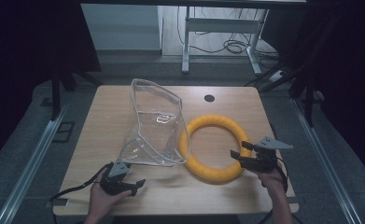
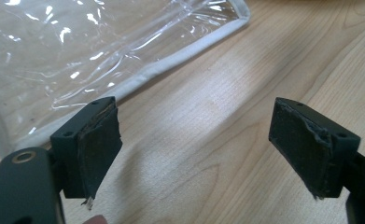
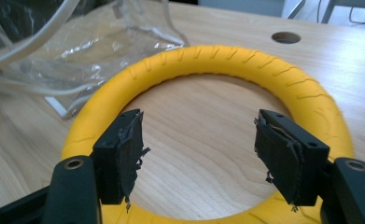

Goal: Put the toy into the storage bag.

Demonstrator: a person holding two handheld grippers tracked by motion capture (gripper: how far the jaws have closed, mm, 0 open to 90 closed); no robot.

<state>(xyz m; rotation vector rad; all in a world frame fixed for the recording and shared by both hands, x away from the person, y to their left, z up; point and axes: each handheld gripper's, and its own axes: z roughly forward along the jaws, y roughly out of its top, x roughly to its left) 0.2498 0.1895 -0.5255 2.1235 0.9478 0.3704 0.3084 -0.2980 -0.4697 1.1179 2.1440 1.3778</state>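
L tool [image 2: 194,140], R tool [image 3: 199,149]: wide open, empty.

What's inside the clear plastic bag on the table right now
Nothing visible: through the clear plastic bag you see only its own folds, glare and the wooden table. Glare blurs some corners, so something small and flat could hide there.

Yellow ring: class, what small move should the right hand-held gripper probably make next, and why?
Probably ease the right hand-held gripper down and close on the yellow ring. Its jaws stand open with the ring's near rim just beneath them, nothing gripped. The clear bag touches the ring's far-left side only.
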